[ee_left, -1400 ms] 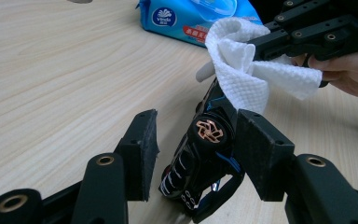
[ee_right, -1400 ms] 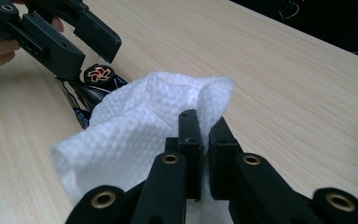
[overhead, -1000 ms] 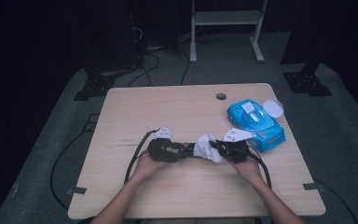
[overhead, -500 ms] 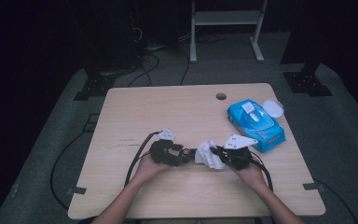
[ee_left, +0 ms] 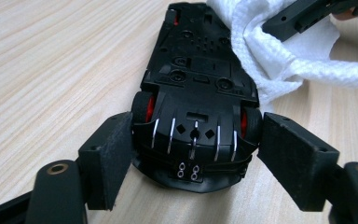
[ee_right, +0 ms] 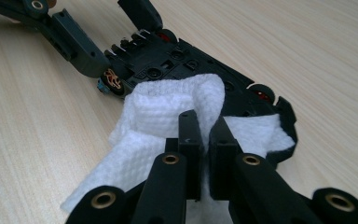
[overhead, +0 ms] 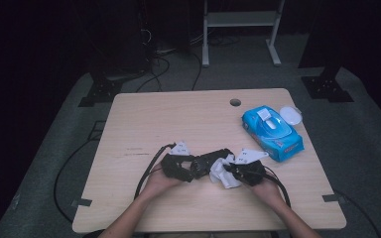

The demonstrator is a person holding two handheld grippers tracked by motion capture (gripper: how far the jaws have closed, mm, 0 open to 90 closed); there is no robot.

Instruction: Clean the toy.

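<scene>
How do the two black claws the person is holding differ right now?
The left gripper has its jaws apart around the rear of the upturned toy car, and they have just been opening; the right gripper is pinched shut on the white wipe. The left straddles something hard and black, the right squeezes something soft and white. Both sit low over the wooden table.

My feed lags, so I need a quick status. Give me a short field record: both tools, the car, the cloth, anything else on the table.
left tool: jaws have just been opening; they flank the car's rear, with a gap at one pad
right tool: shut on white wipe
toy car: black, upside down on the wooden table, red wheel hubs showing
wipe position: draped against the car's underside
also on table: blue wipes pack at the far right, round white lid beside it
</scene>
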